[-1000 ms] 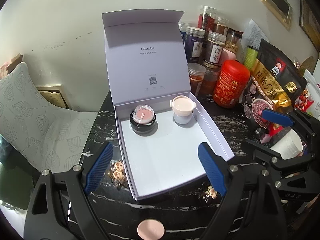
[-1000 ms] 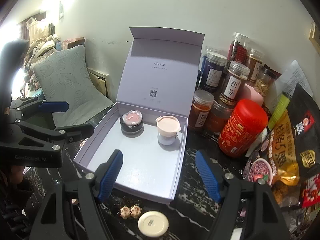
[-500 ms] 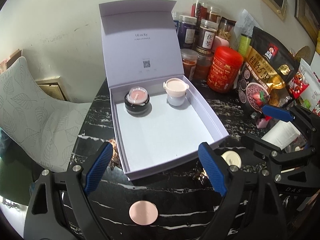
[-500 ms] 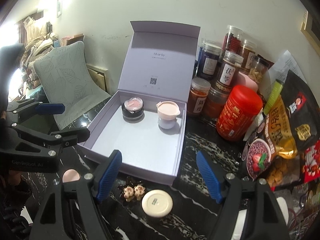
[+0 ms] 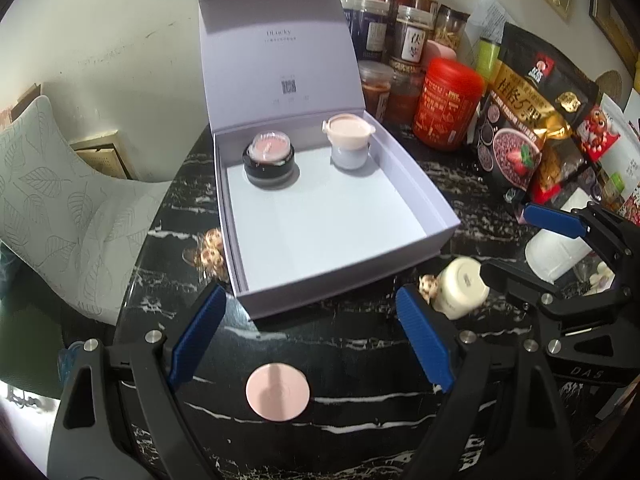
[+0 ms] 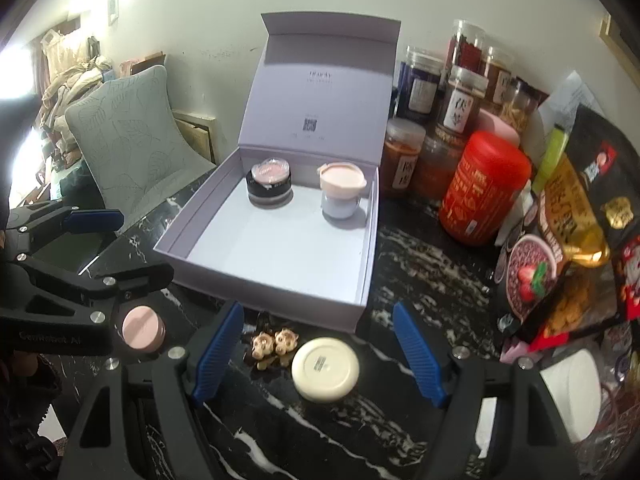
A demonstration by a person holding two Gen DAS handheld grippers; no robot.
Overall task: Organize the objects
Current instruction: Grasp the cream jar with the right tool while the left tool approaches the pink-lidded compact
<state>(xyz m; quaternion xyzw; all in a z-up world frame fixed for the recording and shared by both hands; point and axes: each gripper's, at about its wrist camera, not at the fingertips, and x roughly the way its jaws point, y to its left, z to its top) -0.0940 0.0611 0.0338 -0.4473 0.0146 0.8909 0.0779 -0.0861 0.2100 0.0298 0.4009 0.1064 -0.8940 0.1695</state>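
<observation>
Both claws gaped, gripping nothing. The pink jar (image 5: pixel 277 391) sat low-centre between the left claw (image 5: pixel 310 336) pads; the cream jar (image 6: pixel 325 369) low-centre before the right claw (image 6: pixel 318 356). Probably rigid, smooth, light: pinch their round sides.

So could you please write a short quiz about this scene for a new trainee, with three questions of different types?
1. True or false: the black jar and the pale lilac jar stand inside the open box.
2. Which item lies between the right gripper's jaws? A) round cream jar B) red canister C) oat bag
3. Fill in: the left gripper is over a flat, round ____ jar on the table.

Key
1. True.
2. A, the round cream jar; the jaws are open, not touching it.
3. Pink: the pink jar.
</observation>
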